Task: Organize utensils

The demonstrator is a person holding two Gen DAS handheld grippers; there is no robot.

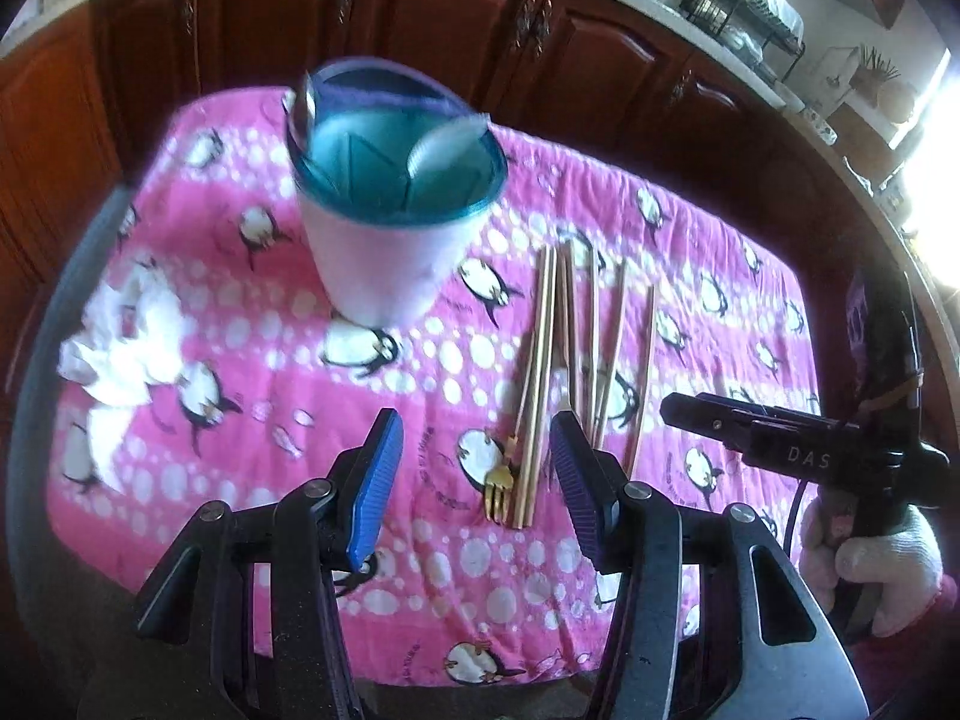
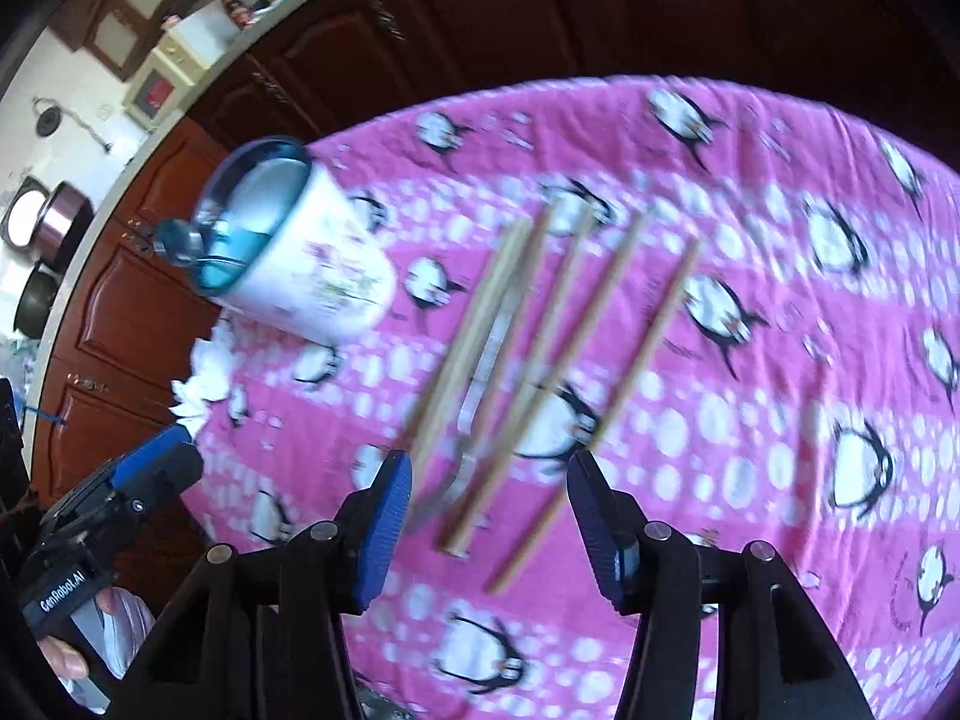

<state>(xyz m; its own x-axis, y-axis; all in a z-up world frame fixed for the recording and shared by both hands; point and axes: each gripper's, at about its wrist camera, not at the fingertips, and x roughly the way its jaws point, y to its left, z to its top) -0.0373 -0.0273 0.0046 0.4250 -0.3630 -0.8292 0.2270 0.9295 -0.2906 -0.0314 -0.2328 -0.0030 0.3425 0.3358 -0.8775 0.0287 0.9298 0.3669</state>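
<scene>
Both claws, left and right, are held wide open and empty over crossed chopsticks and fork; two could be pinched together, or the cup knocked.

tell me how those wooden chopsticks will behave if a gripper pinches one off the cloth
The chopsticks look thin, straight and stiff, so one probably stays rigid and feels light. They lie loose and partly crossed over a fork, so neighbours may get dragged or roll. The soft cloth might let a stick sink, making a clean pinch harder.

"DAS" on right gripper; "GenRobot.AI", left gripper
</scene>
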